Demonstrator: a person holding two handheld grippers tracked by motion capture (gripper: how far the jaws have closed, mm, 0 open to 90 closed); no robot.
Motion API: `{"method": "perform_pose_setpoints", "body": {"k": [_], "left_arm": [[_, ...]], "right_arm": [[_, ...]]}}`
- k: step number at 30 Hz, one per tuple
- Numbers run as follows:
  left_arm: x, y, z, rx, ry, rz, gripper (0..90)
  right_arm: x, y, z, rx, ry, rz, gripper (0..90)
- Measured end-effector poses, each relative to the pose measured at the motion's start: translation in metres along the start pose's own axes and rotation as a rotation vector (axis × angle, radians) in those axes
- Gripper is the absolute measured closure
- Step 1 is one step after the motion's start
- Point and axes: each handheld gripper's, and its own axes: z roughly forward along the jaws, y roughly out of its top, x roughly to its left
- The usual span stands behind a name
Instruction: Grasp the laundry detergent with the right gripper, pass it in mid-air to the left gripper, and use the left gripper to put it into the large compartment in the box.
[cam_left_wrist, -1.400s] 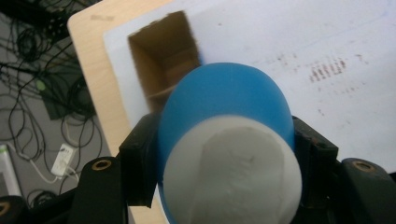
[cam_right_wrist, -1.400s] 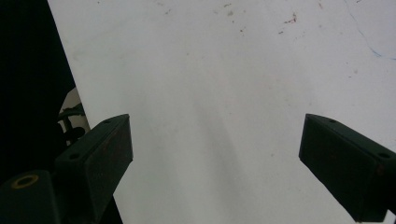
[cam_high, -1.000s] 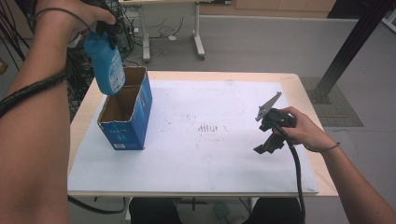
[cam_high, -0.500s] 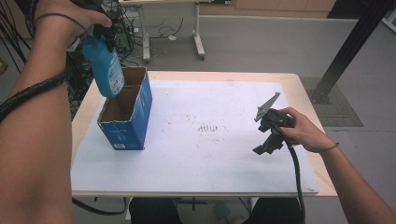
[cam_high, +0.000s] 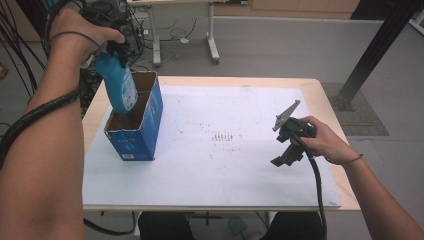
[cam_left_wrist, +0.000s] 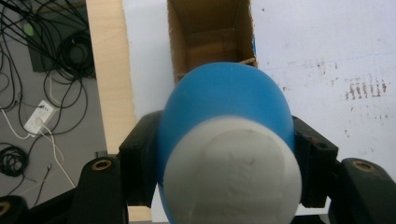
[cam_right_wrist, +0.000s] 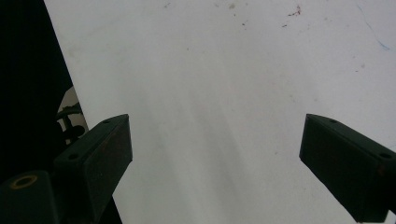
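- While the left gripper (cam_high: 116, 50) clamps it near the top, the blue bottle (cam_high: 119, 86) hangs at the far left of the table, its lower end just inside the open top of the cardboard box (cam_high: 135, 131).
- Smooth, rounded blue plastic forms the bottle's body, which bears a pale label in the high view; in the left gripper view a white, slightly rough cap (cam_left_wrist: 232, 175) faces the camera, with the black jaws pressed against both sides of the body.
- Blue printed outside and plain brown inside, the box is tall, rectangular and stands upright.
- At the right, the right gripper (cam_high: 286, 140) hovers over the white, faintly smudged sheet (cam_high: 240, 175) with its jaws wide apart and nothing between them.
- Pale wood shows at the table edge (cam_high: 92, 112).
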Motion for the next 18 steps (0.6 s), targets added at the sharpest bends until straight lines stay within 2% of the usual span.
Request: {"method": "perform_pose_setpoints", "body": {"k": [18], "left_arm": [[-0.004, -0.011, 0.059, 0.053, -0.018, -0.011, 37.7]], "right_arm": [[0.000, -0.001, 0.006, 0.003, 0.001, 0.010, 8.9]]}}
